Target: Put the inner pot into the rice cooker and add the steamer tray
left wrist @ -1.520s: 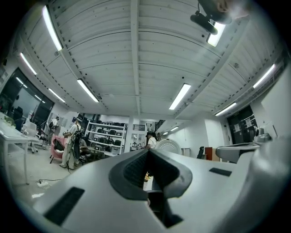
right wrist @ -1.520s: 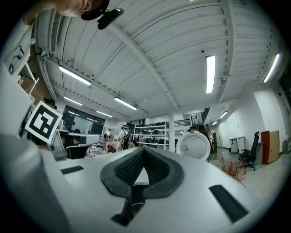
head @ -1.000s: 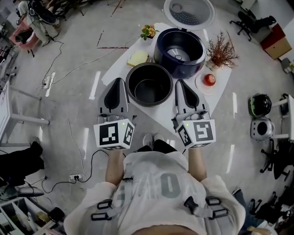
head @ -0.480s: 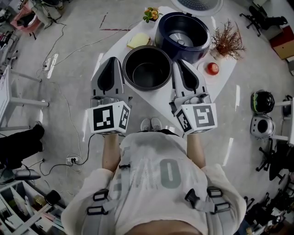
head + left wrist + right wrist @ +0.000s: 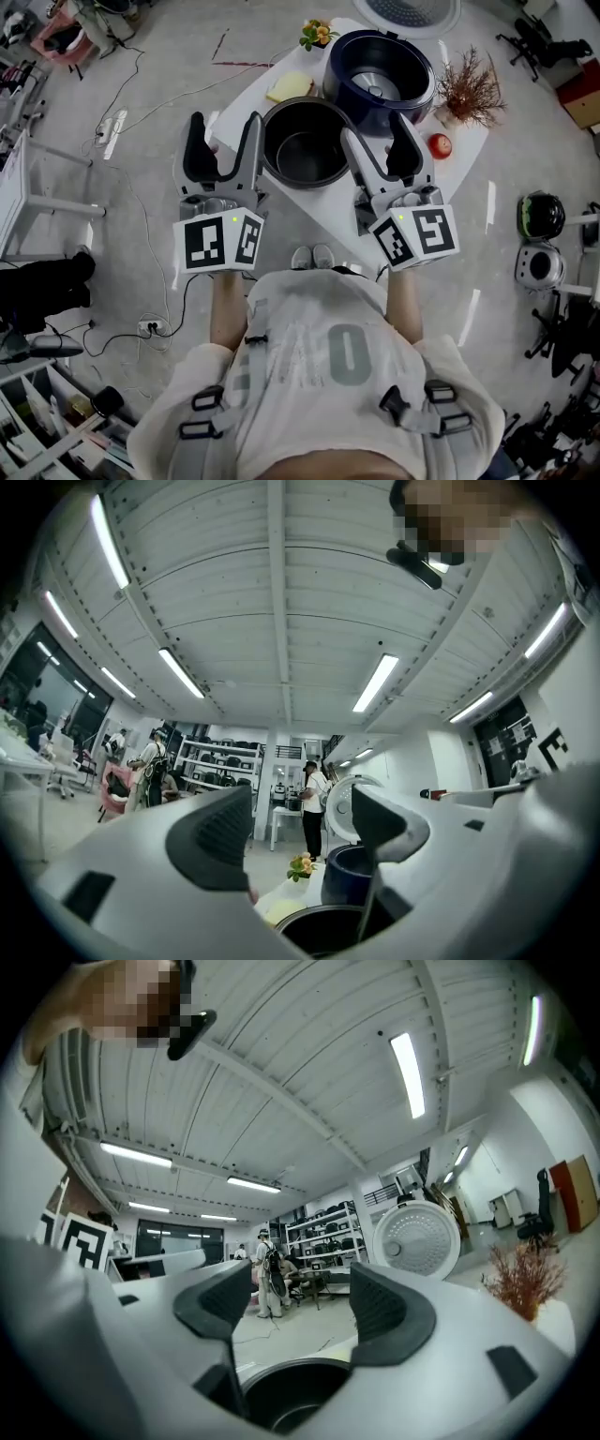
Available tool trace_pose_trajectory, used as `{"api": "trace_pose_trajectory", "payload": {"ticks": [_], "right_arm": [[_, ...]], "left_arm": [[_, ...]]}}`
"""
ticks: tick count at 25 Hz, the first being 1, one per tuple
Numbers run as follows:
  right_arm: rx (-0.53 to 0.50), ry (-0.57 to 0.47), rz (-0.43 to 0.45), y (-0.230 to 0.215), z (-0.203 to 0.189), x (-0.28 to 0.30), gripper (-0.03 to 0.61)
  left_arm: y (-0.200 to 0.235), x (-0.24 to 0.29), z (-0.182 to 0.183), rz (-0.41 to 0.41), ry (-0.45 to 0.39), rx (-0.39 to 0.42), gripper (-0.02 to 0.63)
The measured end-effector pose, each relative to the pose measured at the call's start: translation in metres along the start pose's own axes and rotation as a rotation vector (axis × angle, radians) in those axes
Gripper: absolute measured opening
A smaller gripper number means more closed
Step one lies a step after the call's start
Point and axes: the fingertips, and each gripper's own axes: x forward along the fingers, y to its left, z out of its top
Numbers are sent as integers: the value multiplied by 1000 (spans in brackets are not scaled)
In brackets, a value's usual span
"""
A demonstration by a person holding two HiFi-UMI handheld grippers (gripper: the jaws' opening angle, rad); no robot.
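Jaws just opened wide on the left gripper [image 5: 225,133] and right gripper [image 5: 375,141], both empty, flanking the inner pot [image 5: 306,150]. The rice cooker [image 5: 380,80] stands just beyond it. Only the gripper views show a far-off person [image 5: 314,799].

The dark, round inner pot [image 5: 305,150] stands upright and empty on the white counter [image 5: 236,101], just beside the navy rice cooker [image 5: 380,82], whose round lid [image 5: 410,9] stands open behind it.

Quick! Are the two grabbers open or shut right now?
Left gripper: open, jaws just opened, nothing between them.
Right gripper: open, jaws just opened, nothing between them.
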Motion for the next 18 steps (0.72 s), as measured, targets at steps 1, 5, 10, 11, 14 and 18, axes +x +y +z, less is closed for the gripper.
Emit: {"api": "trace_pose_trajectory", "payload": {"ticks": [1,5,10,11,14,18], "right_arm": [[43,-5,3,-3,0,0,322],[164,-1,-4,-21,-8,0,322],[306,49,-42,-47,-36,-1,322],[341,61,-52,-52,-44,-2,322],[414,110,-84,-67,-70,-1,322],[495,200,-116,-79,-112,-1,321]], "left_arm": [[3,0,0,5,1,-30,314],[18,0,-13,29,27,-170,314],[37,6,-57,37,118,-394,314],[39,7,-69,37,149,-412,314],[45,9,-109,36,257,-475,313],[50,6,-164,52,388,-641,313]]}}
